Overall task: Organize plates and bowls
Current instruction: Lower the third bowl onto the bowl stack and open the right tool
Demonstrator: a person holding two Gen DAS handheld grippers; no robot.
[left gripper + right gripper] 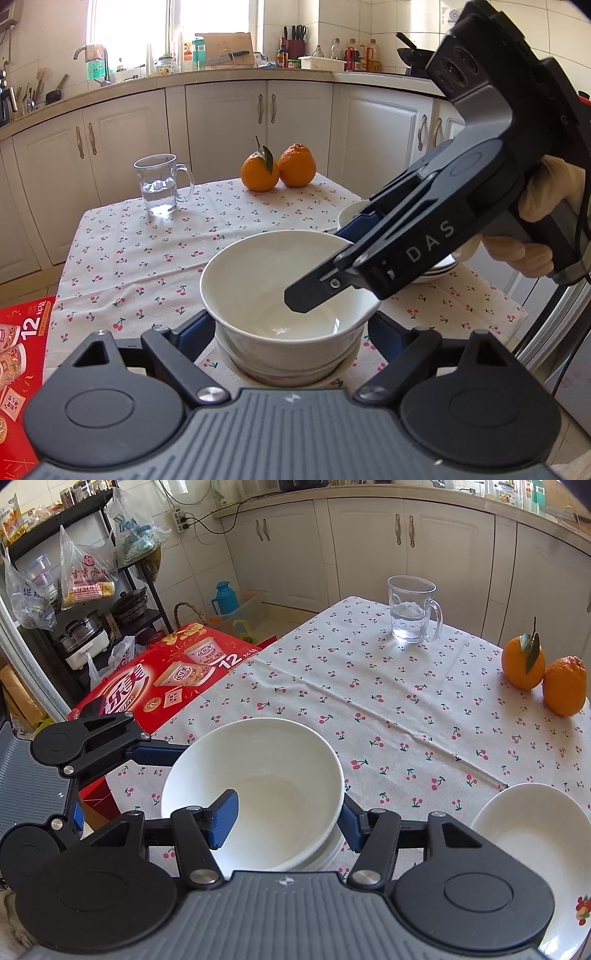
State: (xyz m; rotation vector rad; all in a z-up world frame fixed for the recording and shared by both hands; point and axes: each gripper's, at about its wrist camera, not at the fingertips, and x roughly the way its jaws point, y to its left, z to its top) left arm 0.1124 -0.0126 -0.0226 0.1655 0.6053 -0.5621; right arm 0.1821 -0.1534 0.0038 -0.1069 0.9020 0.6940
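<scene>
A white bowl (258,280) (266,775) rests on top of a short stack of bowls (288,369) (325,853) on the cherry-print tablecloth. My right gripper (328,258) (288,801) is shut on this top bowl. One blue pad (225,819) is inside it and the other finger (351,823) is outside its right wall. My left gripper (291,317) (74,746) is open and straddles the stack, a finger on each side, with a slim gap on the right. A second stack of white dishes (436,269) (535,849) stands to the right.
A glass mug of water (162,184) (412,609) and two oranges (277,170) (543,675) sit at the far side of the table. A red carton (22,350) (166,675) lies beside the table's left edge. A gloved hand (535,206) holds the right gripper.
</scene>
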